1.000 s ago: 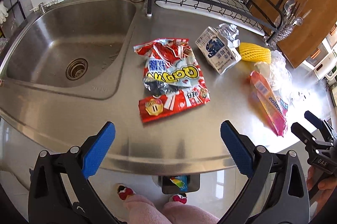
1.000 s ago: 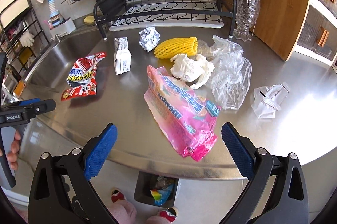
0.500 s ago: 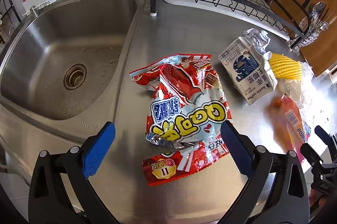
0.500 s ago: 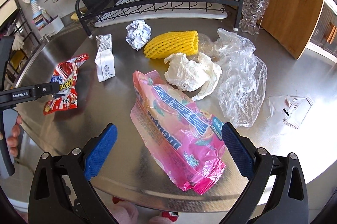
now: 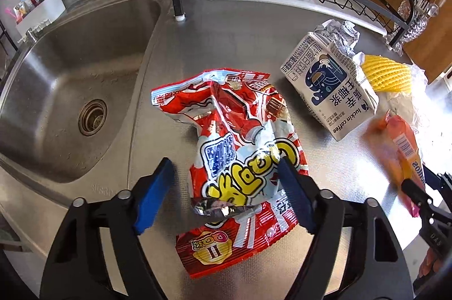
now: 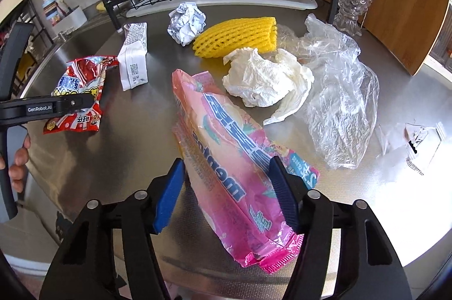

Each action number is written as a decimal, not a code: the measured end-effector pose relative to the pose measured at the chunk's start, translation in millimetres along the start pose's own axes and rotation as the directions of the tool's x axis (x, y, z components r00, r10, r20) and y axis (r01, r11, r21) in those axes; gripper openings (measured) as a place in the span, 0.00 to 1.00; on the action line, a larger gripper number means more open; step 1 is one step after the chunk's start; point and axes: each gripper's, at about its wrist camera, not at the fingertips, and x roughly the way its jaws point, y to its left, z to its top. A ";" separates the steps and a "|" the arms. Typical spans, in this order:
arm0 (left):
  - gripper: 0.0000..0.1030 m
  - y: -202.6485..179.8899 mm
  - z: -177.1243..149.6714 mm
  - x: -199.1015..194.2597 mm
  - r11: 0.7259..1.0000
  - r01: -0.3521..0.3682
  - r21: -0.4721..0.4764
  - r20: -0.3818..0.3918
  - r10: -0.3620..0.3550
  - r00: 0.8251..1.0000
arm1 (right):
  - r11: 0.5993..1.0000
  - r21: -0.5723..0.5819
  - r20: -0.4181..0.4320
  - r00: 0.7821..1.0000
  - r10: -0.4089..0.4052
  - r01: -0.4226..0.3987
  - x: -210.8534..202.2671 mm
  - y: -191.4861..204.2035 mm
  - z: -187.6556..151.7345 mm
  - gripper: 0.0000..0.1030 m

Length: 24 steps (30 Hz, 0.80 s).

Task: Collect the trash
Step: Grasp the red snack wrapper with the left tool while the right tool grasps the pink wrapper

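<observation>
left gripper (image 5: 223, 181): jaws just been closing around red snack bag (image 5: 234, 159), left pad clear, no grip
right gripper (image 6: 226, 184): closing astride pink Mentos bag (image 6: 234, 159), grip unclear
both bags: steel counter (image 5: 226, 40), right of sink (image 5: 76, 80)

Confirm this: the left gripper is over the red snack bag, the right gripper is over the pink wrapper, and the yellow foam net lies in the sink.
One point is wrong. The yellow foam net lies on the steel counter beside the crumpled foil ball, not in the sink; the right wrist view shows it. The left gripper over the red snack bag and right gripper over the pink wrapper are correct.
</observation>
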 end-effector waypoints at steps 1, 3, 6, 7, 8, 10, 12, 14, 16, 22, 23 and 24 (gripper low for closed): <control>0.61 -2.3 0.7 0.1 1.000 -0.005 0.007 0.004 0.005 1.000 | 1.000 0.004 0.004 1.000 -0.003 0.003 -0.3 -0.9 -0.3 0.39; 0.53 -6.5 1.4 -0.6 1.000 -0.008 0.020 0.010 0.008 1.000 | 1.000 0.015 0.007 1.000 -0.015 0.015 -0.5 -3.4 -0.7 0.24; 0.41 -11.5 1.4 -2.3 1.000 -0.010 0.030 0.017 0.009 1.000 | 0.999 0.040 0.004 1.000 -0.001 0.001 -1.5 -8.0 -2.2 0.10; 0.25 -13.3 0.9 -3.0 0.999 -0.016 0.032 0.023 0.015 1.000 | 0.999 0.043 0.003 1.000 0.004 -0.004 -2.0 -8.5 -3.2 0.09; 0.23 -14.9 0.3 -3.3 0.999 -0.013 0.032 0.023 0.012 1.000 | 0.999 0.043 0.002 1.000 0.006 -0.006 -2.4 -7.8 -3.9 0.07; 0.22 -18.7 -0.8 -3.8 0.999 -0.002 0.036 0.021 0.001 1.000 | 0.999 0.045 -0.002 1.000 0.021 -0.021 -3.9 -6.2 -6.4 0.06; 0.16 -20.8 -4.0 -5.5 0.999 0.013 0.031 0.022 -0.014 1.000 | 0.998 0.042 -0.008 0.999 0.038 -0.038 -5.1 -2.3 -8.9 0.05; 0.11 -22.3 -7.8 -7.5 0.999 0.029 0.027 0.017 -0.029 0.999 | 0.997 0.041 -0.011 0.998 0.059 -0.058 -7.3 2.5 -11.9 0.05; 0.08 -25.1 -13.7 -11.4 0.999 0.042 0.028 0.012 -0.042 0.999 | 0.996 0.038 -0.013 0.997 0.080 -0.079 -10.2 8.5 -16.1 0.05; 0.06 -32.3 -40.8 -27.3 0.998 0.052 0.031 0.000 -0.052 0.999 | 0.989 0.047 -0.029 0.990 0.141 -0.140 -19.7 18.5 -30.5 0.04; 0.06 -33.0 -46.4 -30.7 0.998 0.053 0.030 -0.003 -0.053 0.999 | 0.988 0.052 -0.031 0.988 0.149 -0.147 -21.8 19.0 -33.2 0.04; 0.06 -33.5 -52.6 -35.0 0.998 0.052 0.028 -0.005 -0.051 0.999 | 0.987 0.055 -0.031 0.987 0.156 -0.154 -24.0 19.2 -36.0 0.04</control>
